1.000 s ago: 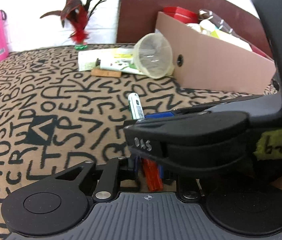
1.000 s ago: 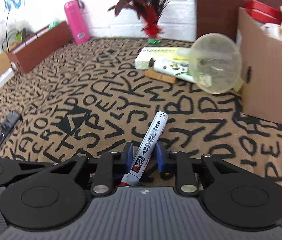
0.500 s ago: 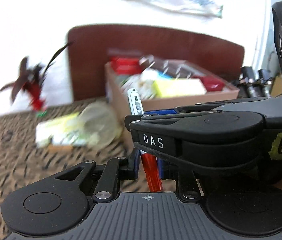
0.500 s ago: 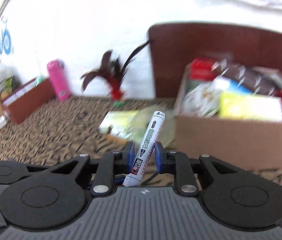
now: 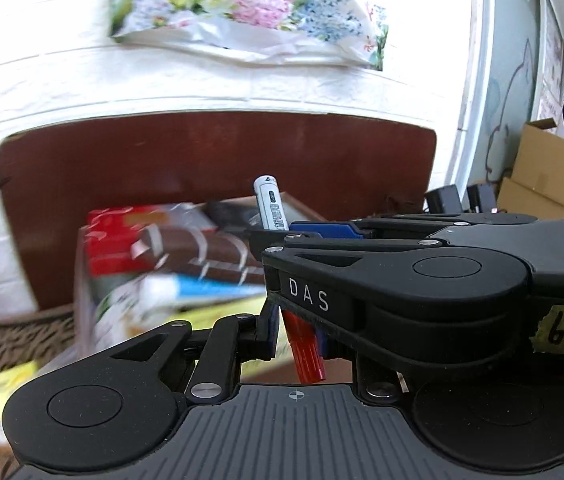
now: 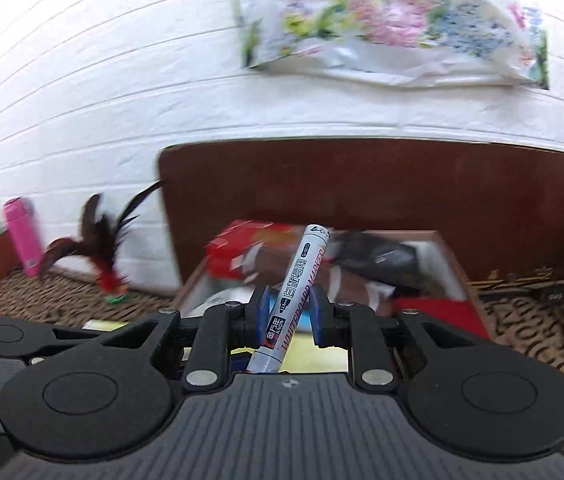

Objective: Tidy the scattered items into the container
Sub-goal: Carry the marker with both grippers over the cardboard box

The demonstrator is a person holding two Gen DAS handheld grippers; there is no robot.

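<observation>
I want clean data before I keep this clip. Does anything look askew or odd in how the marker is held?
Yes. The whiteboard marker sits tilted in the right gripper, its white end leaning right rather than pointing straight out. The left wrist view shows its red cap poking out below. It hangs over an already crowded cardboard box.

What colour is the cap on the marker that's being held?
Red. The marker has a red cap, seen best in the left wrist view, below the right gripper.
</observation>
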